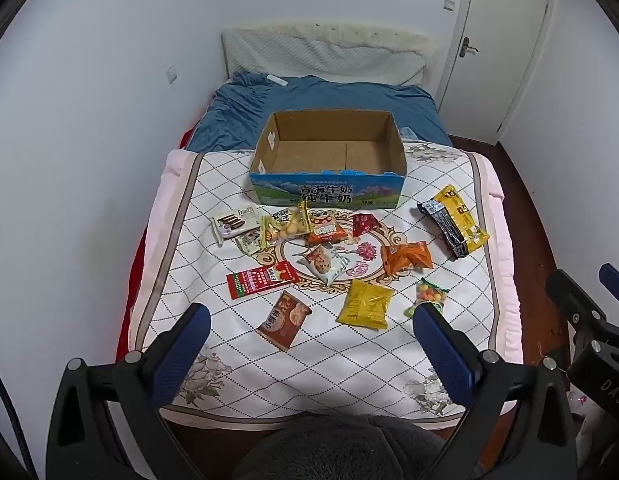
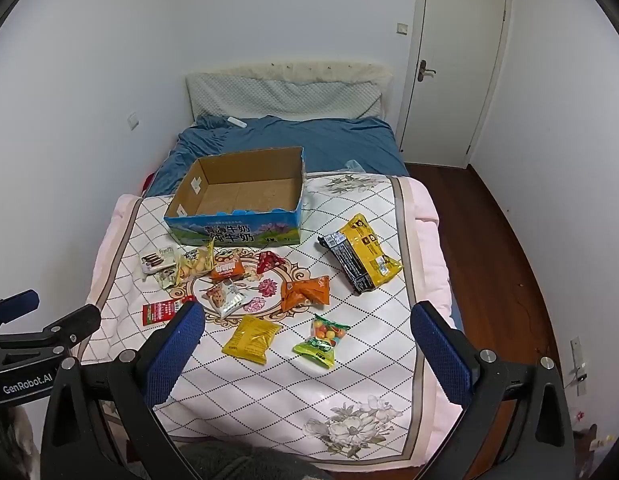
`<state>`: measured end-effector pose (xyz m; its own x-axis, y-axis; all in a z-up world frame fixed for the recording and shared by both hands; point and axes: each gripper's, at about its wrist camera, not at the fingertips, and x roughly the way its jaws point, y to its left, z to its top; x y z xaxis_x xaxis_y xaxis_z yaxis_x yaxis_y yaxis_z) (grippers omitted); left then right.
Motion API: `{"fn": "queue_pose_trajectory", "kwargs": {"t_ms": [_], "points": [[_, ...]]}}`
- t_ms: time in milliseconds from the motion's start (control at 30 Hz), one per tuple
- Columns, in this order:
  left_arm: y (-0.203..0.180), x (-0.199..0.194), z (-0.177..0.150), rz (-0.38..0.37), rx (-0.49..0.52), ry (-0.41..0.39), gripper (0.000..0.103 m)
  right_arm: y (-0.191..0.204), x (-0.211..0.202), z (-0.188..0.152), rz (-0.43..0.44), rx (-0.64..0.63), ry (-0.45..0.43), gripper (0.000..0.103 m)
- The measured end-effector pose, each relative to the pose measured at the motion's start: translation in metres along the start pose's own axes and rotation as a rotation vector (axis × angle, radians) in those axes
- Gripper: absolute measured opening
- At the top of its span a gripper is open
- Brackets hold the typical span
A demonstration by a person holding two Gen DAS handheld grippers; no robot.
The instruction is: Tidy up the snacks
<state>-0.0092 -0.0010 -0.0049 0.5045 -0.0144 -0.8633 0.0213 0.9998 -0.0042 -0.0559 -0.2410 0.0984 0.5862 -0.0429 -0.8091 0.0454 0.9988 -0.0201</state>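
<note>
Nearest the cameras, the left gripper and the right gripper both hang above the foot of the bed with jaws spread wide and nothing between them. Neither touches any packet.

On the quilt just beyond the fingers lie the nearest snacks: a brown packet, a yellow packet and a small bag of coloured candy, the last partly behind the left gripper's right finger in the left view. A flat red packet lies to their left.

Further on, around the quilt's flower medallion, sit a white cookie packet and an orange packet. Behind these, in a loose row near the box front, are a chocolate stick box, a small pale packet partly tucked under its neighbours, a yellow bag of round snacks, an orange bear packet and a small red packet. A long black and yellow pack lies apart toward the right edge.

At the far end of the quilt stands the cardboard box, open on top. Its floor shows bare; no snack is inside.

Assessment: the task appears not yet begun. All visible snacks remain scattered on the quilt, and every one is left to be gathered, presumably into the box.
</note>
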Motion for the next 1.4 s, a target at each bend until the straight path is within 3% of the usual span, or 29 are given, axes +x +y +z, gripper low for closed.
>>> {"fn": "queue_pose_trajectory", "kwargs": {"t_ms": [1400], "points": [[-0.012,-0.009,0.001,-0.014,0.001,-0.005,0.103,0.005,-0.008,-0.002,0.003,0.002,0.000,0.103]]}}
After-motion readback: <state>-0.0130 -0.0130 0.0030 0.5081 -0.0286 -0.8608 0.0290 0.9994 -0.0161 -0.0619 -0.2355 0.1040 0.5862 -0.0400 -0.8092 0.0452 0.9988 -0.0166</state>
